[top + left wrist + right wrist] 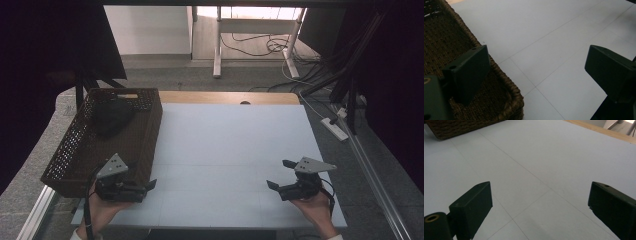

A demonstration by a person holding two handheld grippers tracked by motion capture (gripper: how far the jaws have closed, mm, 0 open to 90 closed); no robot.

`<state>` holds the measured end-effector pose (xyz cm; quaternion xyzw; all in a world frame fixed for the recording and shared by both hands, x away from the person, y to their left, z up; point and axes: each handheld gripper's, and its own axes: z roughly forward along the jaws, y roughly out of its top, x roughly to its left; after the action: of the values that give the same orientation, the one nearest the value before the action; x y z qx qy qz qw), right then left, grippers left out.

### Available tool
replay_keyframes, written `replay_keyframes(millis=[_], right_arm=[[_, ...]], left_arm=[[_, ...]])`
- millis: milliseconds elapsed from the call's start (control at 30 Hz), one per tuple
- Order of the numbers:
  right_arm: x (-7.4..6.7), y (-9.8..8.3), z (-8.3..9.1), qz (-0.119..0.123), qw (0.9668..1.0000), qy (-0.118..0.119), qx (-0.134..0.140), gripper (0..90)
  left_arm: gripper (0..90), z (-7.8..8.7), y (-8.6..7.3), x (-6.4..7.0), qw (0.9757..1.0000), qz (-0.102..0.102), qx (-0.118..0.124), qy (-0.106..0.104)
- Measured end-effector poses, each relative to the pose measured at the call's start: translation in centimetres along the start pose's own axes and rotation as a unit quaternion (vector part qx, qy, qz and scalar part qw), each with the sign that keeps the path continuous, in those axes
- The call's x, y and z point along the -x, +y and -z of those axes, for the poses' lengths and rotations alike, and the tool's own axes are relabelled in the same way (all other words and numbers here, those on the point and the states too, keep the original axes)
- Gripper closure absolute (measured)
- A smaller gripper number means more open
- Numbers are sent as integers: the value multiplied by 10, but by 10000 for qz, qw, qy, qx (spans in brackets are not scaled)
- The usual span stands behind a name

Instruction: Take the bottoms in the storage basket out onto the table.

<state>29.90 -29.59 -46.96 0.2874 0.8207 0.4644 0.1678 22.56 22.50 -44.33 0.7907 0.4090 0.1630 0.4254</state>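
I hold my left gripper (142, 189) low at the near left corner of the table (235, 150), its jaws spread wide and empty, pointing right along the near edge; my left hand (102, 210) grips it from below, forearm coming in from the bottom; my right gripper (278, 174) sits near the near right corner, jaws parted and empty, aimed left toward the middle; my right hand (315, 207) wraps its body, wrist angled inward.

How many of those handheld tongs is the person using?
2. The left black two-jaw tongs sit beside the brown woven basket; the right black tongs are over the white table near its right edge.
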Motion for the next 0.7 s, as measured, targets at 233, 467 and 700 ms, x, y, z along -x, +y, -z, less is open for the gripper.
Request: replay_keyframes(millis=[233,467,700], right_arm=[[2,-1,1,-55,9999,150,62,55],[-1,2,-2,22,9998,216,34,55],[-3,3,-3,67,9998,202,8,55]], left_arm=[[68,1,0,-5,10000,49,-7,-38],[69,1,0,-1,10000,-76,7,-34],[70,3,0,-2,9999,-34,77,-56]])
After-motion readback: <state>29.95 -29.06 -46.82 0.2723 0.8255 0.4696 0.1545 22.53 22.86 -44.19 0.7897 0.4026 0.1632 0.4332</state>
